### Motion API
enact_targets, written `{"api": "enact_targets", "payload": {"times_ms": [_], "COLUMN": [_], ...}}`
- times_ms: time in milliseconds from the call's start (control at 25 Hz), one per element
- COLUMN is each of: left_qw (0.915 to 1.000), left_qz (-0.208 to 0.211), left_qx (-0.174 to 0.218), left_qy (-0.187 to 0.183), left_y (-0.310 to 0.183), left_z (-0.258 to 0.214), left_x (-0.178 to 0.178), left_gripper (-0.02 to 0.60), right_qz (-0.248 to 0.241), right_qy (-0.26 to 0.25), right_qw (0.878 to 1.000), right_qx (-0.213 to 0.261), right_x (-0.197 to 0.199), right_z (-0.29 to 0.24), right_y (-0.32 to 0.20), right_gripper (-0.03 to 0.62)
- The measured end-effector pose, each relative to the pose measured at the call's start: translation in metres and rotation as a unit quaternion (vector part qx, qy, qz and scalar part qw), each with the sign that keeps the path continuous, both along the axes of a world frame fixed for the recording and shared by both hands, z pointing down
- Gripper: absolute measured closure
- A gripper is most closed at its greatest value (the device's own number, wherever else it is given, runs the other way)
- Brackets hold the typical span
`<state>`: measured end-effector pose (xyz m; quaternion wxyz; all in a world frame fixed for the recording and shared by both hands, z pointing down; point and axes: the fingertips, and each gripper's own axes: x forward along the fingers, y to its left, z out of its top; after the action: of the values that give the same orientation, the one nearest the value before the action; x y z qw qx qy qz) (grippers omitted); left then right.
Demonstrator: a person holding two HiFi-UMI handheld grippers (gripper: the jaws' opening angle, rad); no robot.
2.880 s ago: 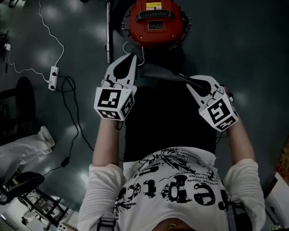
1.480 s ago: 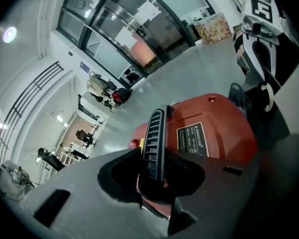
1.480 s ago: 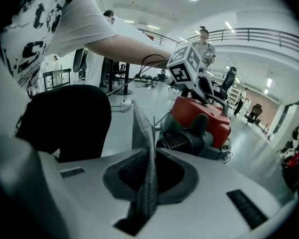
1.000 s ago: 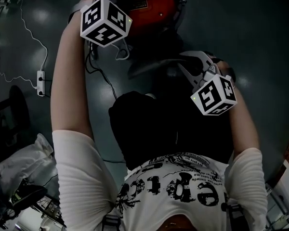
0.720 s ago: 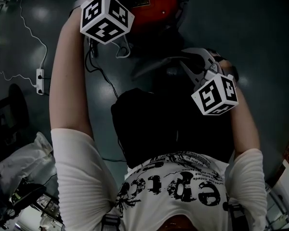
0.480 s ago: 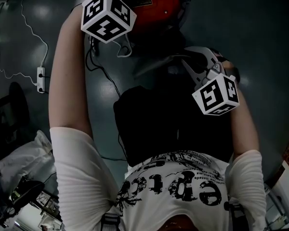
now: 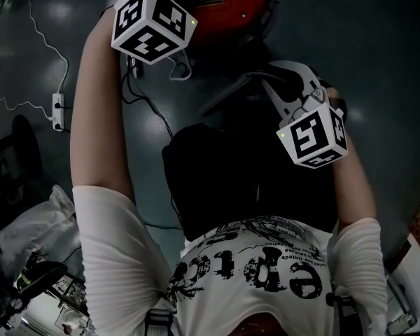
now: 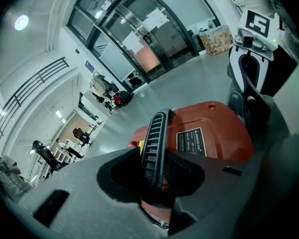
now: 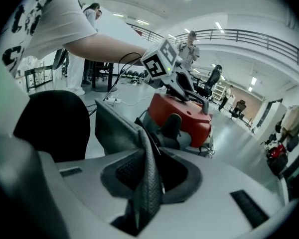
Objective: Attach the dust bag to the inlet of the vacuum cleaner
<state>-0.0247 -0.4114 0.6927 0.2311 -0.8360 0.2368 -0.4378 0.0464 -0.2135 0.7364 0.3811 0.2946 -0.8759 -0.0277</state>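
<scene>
So the vacuum cleaner (image 7: 224, 5) is parked out on the open floor (image 7: 378, 61), nowhere near the glass-walled edge you can see way off behind it in the left gripper view. The left gripper (image 8: 158, 176) is clamped on the black ribbed carry handle (image 8: 154, 133) on top of the red housing. I reckon that's to pin the machine so it can't roll or tip while the bag gets pushed on. The right gripper (image 9: 149, 183) sits on the person's side of the machine. Its jaws are opening with a fold of the dust bag (image 9: 114, 128) standing between them, and the pads look to be off the cloth, with the fold just sitting in the gap. The bag's grey rim reaches from there toward the drum, near a dark stub (image 9: 172, 126) on the side facing it, which I'd guess is the inlet. So the bag is close but not on yet. The dark bulk under the rim in the head view could be more bag or the person's trousers, can't tell. Room-wise, the floor to the right of the machine is bare, so there's easy swing there. The left has a power strip (image 7: 58, 107) and a black cord (image 7: 154, 117) trailing by the base, and the person's body crowds the near side, so it's a tight slot.
</scene>
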Motion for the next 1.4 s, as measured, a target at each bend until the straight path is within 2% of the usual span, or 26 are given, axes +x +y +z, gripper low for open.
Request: {"api": "enact_targets", "payload": {"times_ms": [320, 440, 640, 800, 840, 880, 960, 1040, 1080, 1120, 1160, 1240, 1280, 1320, 1400], "left_qw": [0.9999, 0.9999, 0.9997, 0.9986, 0.9982, 0.9978, 0.9963, 0.9907, 0.9841, 0.973, 0.956, 0.9103, 0.8881, 0.8691, 0.8375], "left_qz": [0.014, 0.007, 0.012, 0.02, 0.025, 0.03, 0.034, 0.031, 0.019, -0.002, -0.029, -0.086, -0.115, -0.142, -0.197], "left_qx": [0.005, 0.012, 0.018, 0.045, 0.049, 0.05, 0.051, 0.057, 0.06, 0.064, 0.065, 0.046, 0.029, 0.014, -0.002], "left_qy": [0.0, 0.001, 0.013, 0.021, 0.023, 0.03, 0.06, 0.12, 0.166, 0.222, 0.285, 0.402, 0.444, 0.474, 0.51], "left_y": [0.003, 0.001, 0.003, 0.002, 0.005, 0.01, 0.022, 0.039, 0.049, 0.059, 0.071, 0.097, 0.11, 0.121, 0.139], "left_z": [-0.006, -0.01, -0.009, -0.01, -0.012, -0.017, -0.035, -0.065, -0.083, -0.1, -0.116, -0.136, -0.139, -0.138, -0.13], "left_x": [0.003, 0.002, 0.003, -0.001, -0.001, -0.001, -0.004, -0.004, -0.005, -0.008, -0.011, -0.02, -0.026, -0.033, -0.048], "left_gripper": [0.466, 0.466, 0.466, 0.46, 0.422, 0.389, 0.387, 0.387, 0.387, 0.387, 0.388, 0.388, 0.388, 0.388, 0.401], "right_qz": [0.033, 0.037, -0.004, -0.016, -0.02, -0.022, -0.021, -0.012, -0.006, 0.001, 0.011, 0.042, 0.062, 0.083, 0.129], "right_qy": [0.009, 0.009, 0.0, 0.011, 0.012, 0.012, 0.006, -0.017, -0.035, -0.055, -0.076, -0.117, -0.137, -0.159, -0.209], "right_qw": [0.999, 0.999, 0.999, 1.0, 1.0, 1.0, 1.0, 0.999, 0.998, 0.995, 0.993, 0.985, 0.981, 0.975, 0.961], "right_qx": [0.008, 0.002, -0.038, -0.015, -0.011, -0.008, 0.001, 0.034, 0.056, 0.077, 0.095, 0.116, 0.122, 0.128, 0.129], "right_x": [0.001, 0.001, -0.001, -0.001, 0.0, 0.001, 0.004, 0.004, 0.002, 0.0, -0.002, -0.001, 0.001, 0.003, 0.01], "right_z": [-0.003, -0.003, -0.003, -0.002, -0.001, 0.0, -0.005, -0.026, -0.041, -0.056, -0.07, -0.092, -0.101, -0.109, -0.12], "right_y": [-0.007, -0.008, -0.001, -0.001, 0.0, 0.001, 0.005, 0.01, 0.012, 0.014, 0.016, 0.017, 0.015, 0.011, -0.001], "right_gripper": [0.517, 0.516, 0.517, 0.515, 0.51, 0.502, 0.487, 0.482, 0.482, 0.482, 0.483, 0.484, 0.484, 0.484, 0.485]}}
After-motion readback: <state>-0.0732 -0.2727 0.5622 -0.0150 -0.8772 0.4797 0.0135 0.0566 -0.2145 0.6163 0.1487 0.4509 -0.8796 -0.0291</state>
